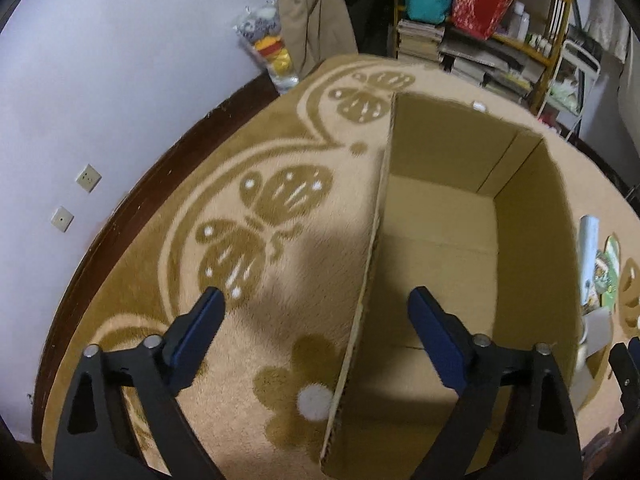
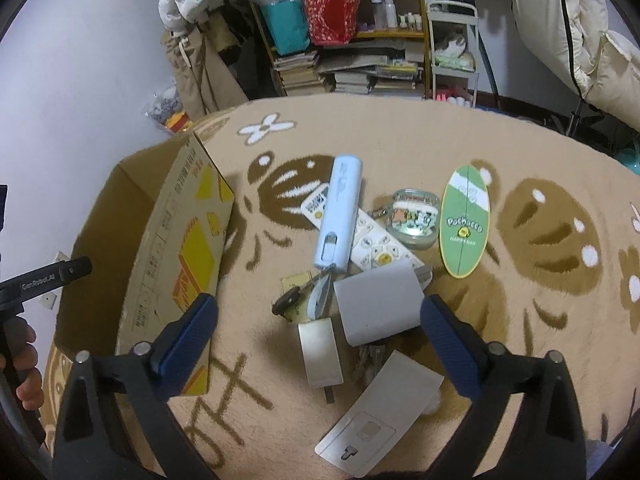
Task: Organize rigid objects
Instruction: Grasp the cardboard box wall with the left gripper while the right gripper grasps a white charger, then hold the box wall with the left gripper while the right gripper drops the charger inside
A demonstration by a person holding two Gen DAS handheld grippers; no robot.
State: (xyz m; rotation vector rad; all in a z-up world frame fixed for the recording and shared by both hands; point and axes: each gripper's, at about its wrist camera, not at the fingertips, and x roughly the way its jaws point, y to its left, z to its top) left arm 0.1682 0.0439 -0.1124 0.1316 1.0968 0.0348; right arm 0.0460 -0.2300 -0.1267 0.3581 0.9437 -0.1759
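An open empty cardboard box (image 1: pixel 448 216) stands on the rug; it also shows in the right wrist view (image 2: pixel 176 248). My left gripper (image 1: pixel 316 304) is open and empty, straddling the box's left wall from above. My right gripper (image 2: pixel 320 312) is open and empty above a pile of objects: a white block (image 2: pixel 376 304), a light blue tube (image 2: pixel 338 216), a remote (image 2: pixel 372 240), a small white charger (image 2: pixel 320 352), a grey card (image 2: pixel 380 408), a clear case (image 2: pixel 414 216) and a green oval board (image 2: pixel 466 220).
A tan rug with brown butterfly patterns (image 1: pixel 256 216) covers the floor. A cluttered shelf (image 2: pixel 344 28) with books stands at the back. The wall (image 1: pixel 100 80) with sockets lies to the left. The left gripper's handle (image 2: pixel 44 280) shows at the left edge.
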